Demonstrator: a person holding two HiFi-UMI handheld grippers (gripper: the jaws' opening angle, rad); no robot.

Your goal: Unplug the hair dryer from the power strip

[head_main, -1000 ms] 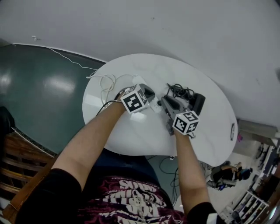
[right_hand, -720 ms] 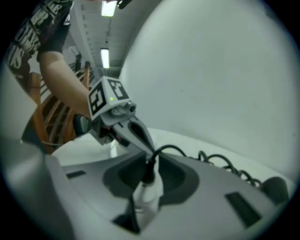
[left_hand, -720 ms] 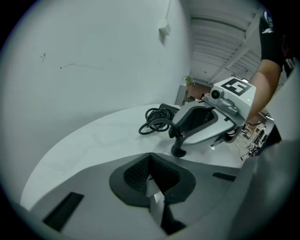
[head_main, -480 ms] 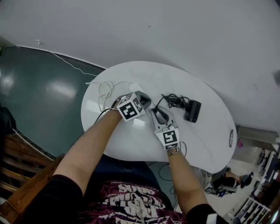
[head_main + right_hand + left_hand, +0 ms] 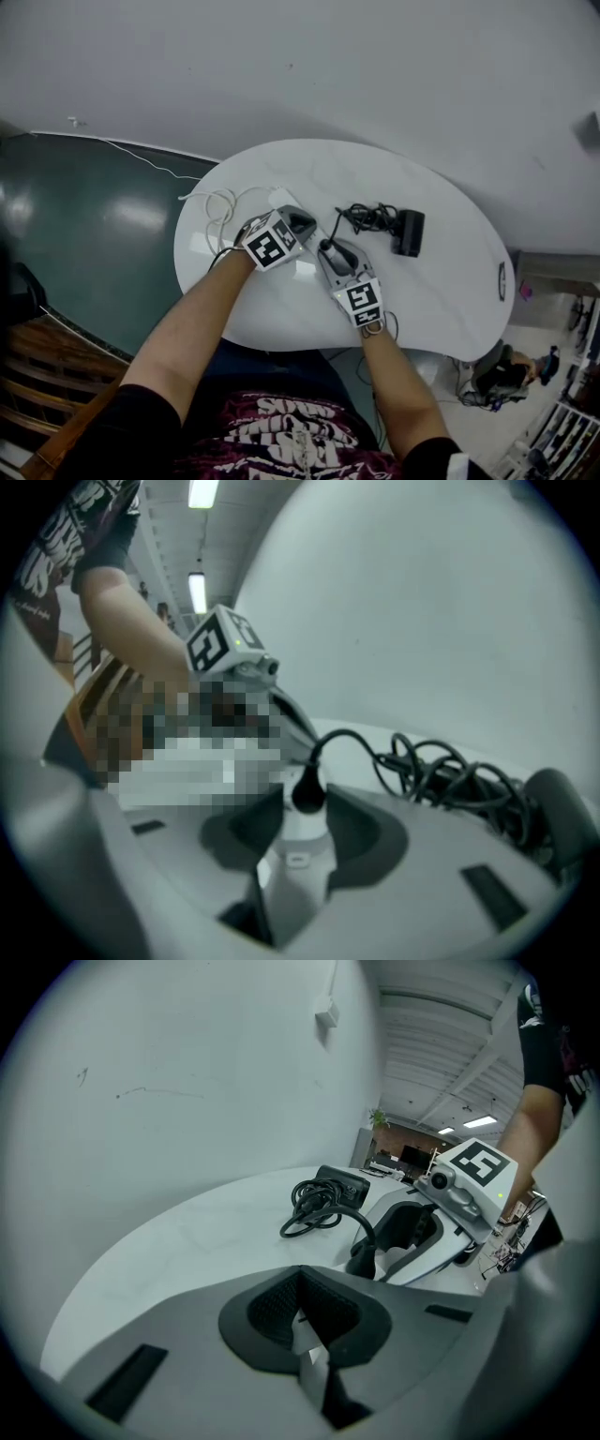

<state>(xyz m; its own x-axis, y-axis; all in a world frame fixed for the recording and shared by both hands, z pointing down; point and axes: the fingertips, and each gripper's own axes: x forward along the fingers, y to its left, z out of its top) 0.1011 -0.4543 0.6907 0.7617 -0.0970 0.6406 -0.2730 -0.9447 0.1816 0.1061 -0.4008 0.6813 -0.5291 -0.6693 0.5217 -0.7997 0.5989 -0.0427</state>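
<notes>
Over the power strip [image 5: 292, 878], clamped by my left gripper [image 5: 305, 1324], my right gripper [image 5: 307, 829] has come across from the hair dryer [image 5: 410, 232]. Its jaws have just been opening and stand wide either side of the black plug [image 5: 307, 794], not pressing it. The plug looks seated in the strip, so unplugging remains; the dryer lies well beyond the strip.

The head view looks steeply down onto the desk [image 5: 450, 281]. Both gripper views sit low over the desk, facing each other, sharing the coiled cord [image 5: 314, 1206].
</notes>
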